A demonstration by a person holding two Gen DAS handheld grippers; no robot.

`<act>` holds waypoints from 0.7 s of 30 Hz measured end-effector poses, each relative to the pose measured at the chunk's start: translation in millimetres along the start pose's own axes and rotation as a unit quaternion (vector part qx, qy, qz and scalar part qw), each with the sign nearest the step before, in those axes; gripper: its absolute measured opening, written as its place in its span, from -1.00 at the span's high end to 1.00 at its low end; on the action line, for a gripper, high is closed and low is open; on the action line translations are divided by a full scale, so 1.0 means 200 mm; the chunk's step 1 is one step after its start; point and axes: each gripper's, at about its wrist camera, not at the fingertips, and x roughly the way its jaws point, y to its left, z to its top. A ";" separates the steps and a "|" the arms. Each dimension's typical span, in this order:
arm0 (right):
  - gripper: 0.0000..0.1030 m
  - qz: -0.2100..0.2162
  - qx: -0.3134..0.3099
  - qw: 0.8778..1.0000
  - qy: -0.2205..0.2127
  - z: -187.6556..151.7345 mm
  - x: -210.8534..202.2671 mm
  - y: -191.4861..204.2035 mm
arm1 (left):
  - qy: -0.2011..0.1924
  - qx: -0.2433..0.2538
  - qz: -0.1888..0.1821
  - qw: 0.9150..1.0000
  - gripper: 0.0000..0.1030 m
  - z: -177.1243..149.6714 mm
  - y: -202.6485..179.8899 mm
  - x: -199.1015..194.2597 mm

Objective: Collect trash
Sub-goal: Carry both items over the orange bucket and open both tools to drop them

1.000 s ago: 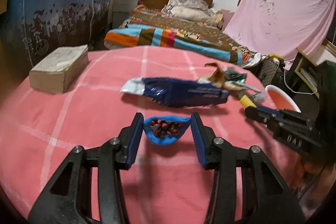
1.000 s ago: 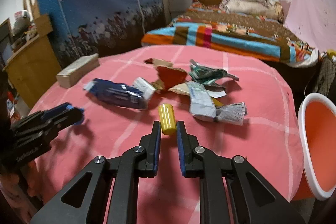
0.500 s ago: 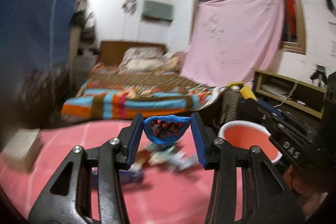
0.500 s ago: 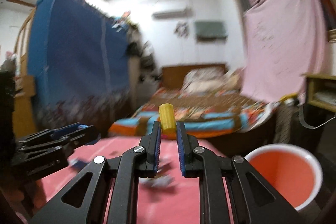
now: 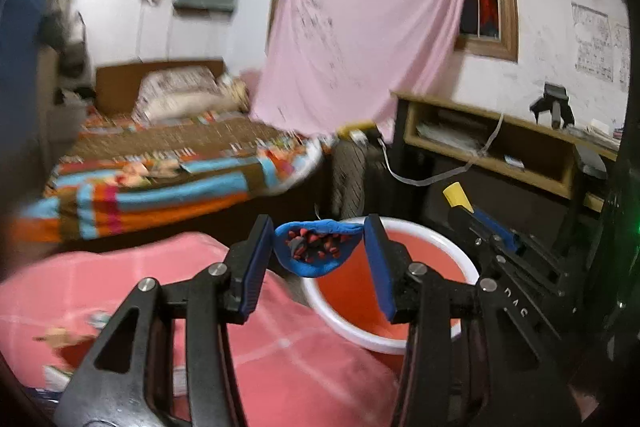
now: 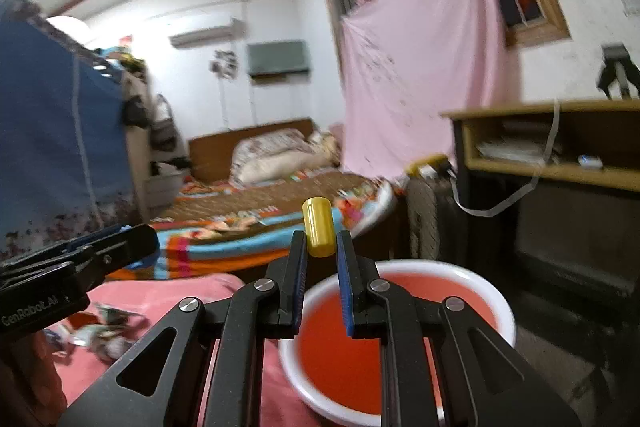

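My left gripper (image 5: 318, 247) is shut on a blue cup-shaped scrap with red and grey bits inside (image 5: 316, 247), held in the air over the near rim of a white bucket with a red inside (image 5: 400, 283). My right gripper (image 6: 320, 247) is shut on a small yellow cylinder (image 6: 317, 233), held upright above the same bucket (image 6: 400, 311). The right gripper with the yellow cylinder (image 5: 456, 195) shows at the right of the left wrist view. The left gripper's body (image 6: 76, 267) shows at the left of the right wrist view.
The bucket stands beside the pink-clothed table (image 5: 100, 287). Several wrappers (image 6: 100, 327) lie on the cloth at the left. Behind are a bed with a striped blanket (image 5: 160, 187), a wooden desk (image 5: 500, 147) and a pink sheet over the window (image 5: 372, 39).
Both grippers have swung right from over the table's litter to the bucket, rising a little. Each has kept hold of its piece throughout.
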 end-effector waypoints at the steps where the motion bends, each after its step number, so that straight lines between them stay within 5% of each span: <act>1: 0.75 -0.008 0.004 1.000 0.014 -0.02 0.03 -0.03 | 0.015 -0.002 -0.005 1.000 0.48 0.00 -0.02 0.05; 12: 0.74 -0.032 0.055 0.993 0.096 -0.14 0.09 -0.22 | 0.153 -0.040 -0.022 0.987 0.47 -0.09 -0.15 0.46; 21: 0.72 -0.042 0.075 0.988 0.125 -0.16 0.11 -0.26 | 0.190 -0.072 -0.017 0.979 0.27 -0.14 -0.13 0.53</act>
